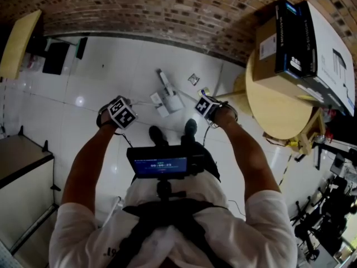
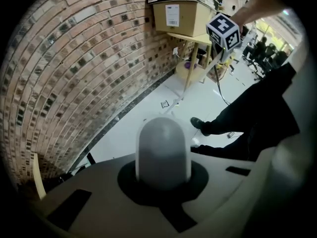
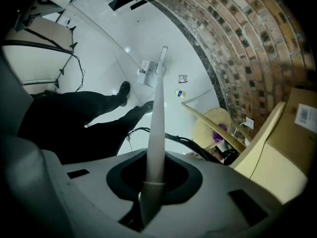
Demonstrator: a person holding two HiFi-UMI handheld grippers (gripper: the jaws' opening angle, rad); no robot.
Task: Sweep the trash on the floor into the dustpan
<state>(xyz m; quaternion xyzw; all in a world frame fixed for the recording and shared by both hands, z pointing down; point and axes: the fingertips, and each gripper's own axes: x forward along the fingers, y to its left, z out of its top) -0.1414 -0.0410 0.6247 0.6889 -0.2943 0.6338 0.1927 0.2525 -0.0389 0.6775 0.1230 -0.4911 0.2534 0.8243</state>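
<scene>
Two grippers are clamped on handles: the left gripper (image 2: 163, 181) grips a grey round-topped handle (image 2: 163, 150) whose lower length is hidden, and the right gripper (image 3: 151, 183) pinches a long white handle (image 3: 156, 128). Below, a white dustpan and broom set (image 1: 167, 99) stands on the floor tiles (image 1: 100, 82), its parts hard to separate. Beyond, small wrappers (image 1: 193, 79) lie near the brick wall (image 1: 167, 10).

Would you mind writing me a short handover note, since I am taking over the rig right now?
Left gripper: fingers shut on a rounded grey handle end.
Right gripper: fingers shut on a long white handle that runs down to the floor.
The white broom and dustpan sit together ahead of the shoes; which handle is which is unclear.
Two trash scraps lie loose on the tiles, outside the dustpan.
Done: tools gripped. Left: sweep both scraps in.
</scene>
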